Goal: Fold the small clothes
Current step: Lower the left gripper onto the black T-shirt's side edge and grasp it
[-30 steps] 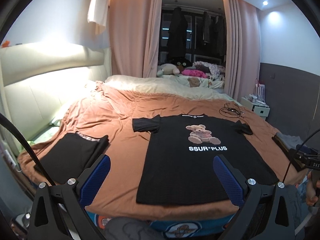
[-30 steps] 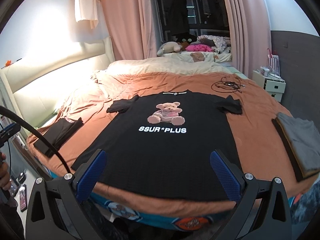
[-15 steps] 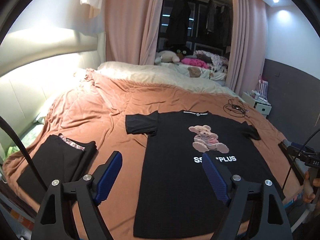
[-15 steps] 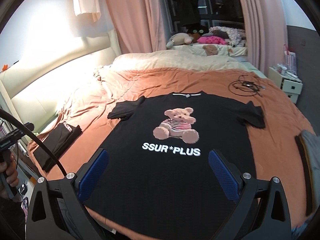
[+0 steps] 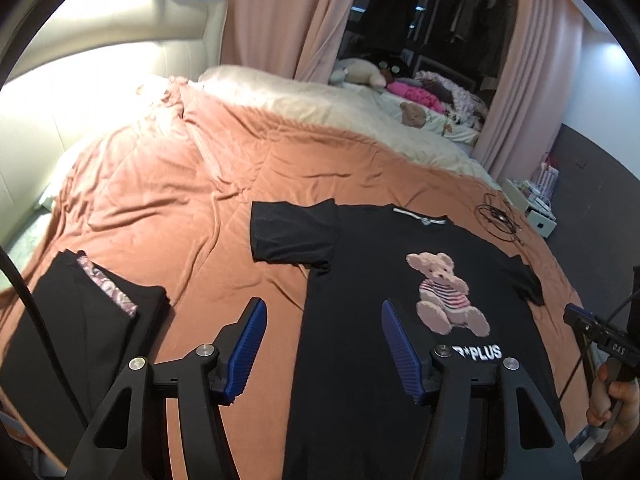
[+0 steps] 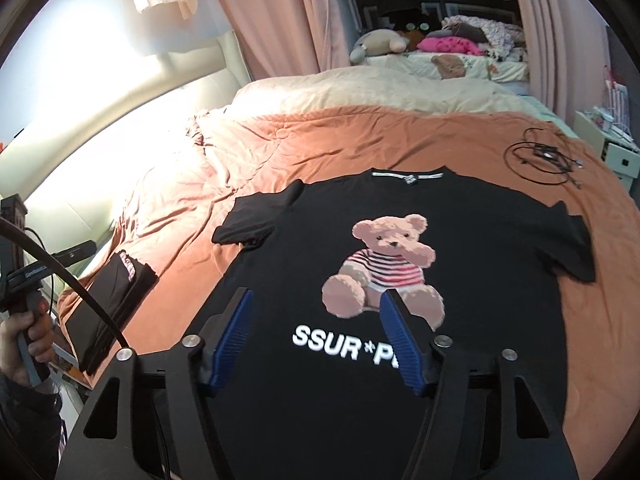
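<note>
You're facing a bed [image 6: 440, 140] under a rust-orange duvet [image 5: 168, 200], its cream padded headboard [image 6: 120, 92] brightly lit on your left, pink curtains [image 5: 320, 16] framing a dark window [image 5: 432, 20], and a white nightstand [image 6: 616, 148] at right.

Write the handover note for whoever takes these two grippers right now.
Left gripper: jaws closing, nothing between them, above the shirt's left edge.
Right gripper: jaws closing, empty, over the chest print.
Black T-shirt: flat, face up on the orange bedspread, both sleeves out, unfolded.
Folded black garment: lying off to the left, apart from the shirt.
Done: shirt is spread out.
Left: every fold on the shirt.
</note>
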A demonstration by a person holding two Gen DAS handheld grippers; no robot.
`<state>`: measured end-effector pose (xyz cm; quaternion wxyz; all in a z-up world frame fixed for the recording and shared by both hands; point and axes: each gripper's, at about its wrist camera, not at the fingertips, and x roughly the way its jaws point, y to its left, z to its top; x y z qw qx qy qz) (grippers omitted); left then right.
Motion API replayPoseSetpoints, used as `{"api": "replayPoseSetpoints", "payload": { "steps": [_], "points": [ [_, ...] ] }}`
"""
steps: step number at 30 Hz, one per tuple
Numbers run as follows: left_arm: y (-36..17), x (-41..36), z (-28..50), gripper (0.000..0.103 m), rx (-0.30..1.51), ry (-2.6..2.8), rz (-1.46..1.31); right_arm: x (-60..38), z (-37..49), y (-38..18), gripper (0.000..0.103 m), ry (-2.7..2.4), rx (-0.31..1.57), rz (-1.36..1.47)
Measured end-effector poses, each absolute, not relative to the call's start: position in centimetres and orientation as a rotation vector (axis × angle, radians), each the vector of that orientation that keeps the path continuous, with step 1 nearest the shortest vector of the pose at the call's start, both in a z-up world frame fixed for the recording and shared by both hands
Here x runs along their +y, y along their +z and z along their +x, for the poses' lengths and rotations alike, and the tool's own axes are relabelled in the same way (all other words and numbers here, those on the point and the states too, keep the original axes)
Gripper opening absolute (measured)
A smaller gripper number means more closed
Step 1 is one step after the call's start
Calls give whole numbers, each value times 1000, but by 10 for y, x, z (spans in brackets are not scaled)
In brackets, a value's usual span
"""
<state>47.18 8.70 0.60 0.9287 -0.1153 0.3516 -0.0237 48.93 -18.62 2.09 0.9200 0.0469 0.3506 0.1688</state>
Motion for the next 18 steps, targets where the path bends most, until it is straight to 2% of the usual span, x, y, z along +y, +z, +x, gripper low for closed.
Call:
{"api": "replayPoseSetpoints", "payload": {
  "steps": [5, 9, 18],
  "points": [
    [-7, 104, 519, 61, 755, -39, -274, -178, 540, 10, 50, 366, 762, 104],
    [-21, 118, 559, 56, 797, -37, -319, -169, 581, -2, 45, 383, 794, 101],
    [-71, 147, 647, 55, 877, -27, -360, -137, 661, -37, 31, 425, 859, 98]
  ]
}}
